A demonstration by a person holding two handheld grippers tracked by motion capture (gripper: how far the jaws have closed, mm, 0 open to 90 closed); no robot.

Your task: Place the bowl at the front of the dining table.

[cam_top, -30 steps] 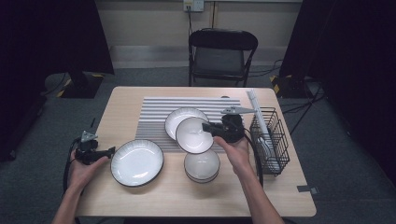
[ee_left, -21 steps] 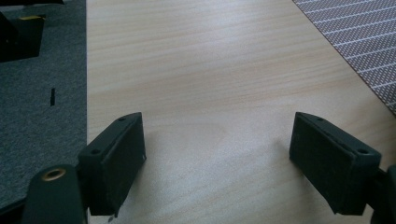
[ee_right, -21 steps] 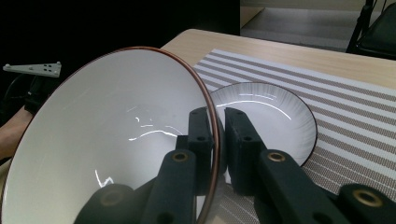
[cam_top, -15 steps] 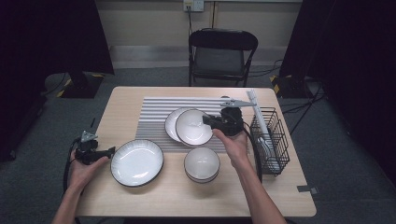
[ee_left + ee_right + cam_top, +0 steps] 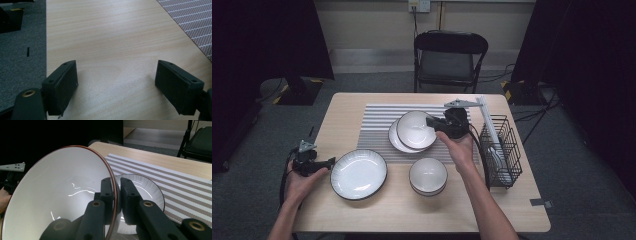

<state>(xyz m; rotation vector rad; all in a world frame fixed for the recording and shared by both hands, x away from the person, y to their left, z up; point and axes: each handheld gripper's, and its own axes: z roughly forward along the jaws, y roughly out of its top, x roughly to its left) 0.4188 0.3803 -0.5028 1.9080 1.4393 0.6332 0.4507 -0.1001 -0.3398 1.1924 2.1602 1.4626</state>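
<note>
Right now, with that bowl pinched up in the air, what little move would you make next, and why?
Probably carry the bowl rightward toward the wire rack. The right gripper is shut on its rim and holds it tilted above the plate on the striped mat, and the rack looks to have free slots.

I can read no writing, brand, number or sign anywhere from where I stand. The bowl [image 5: 57, 195] clamped in my right tool [image 5: 117, 195] is plain white with a brown rim, and the surface [image 5: 112, 37] under my left tool [image 5: 117, 85] is bare wood grain.
</note>
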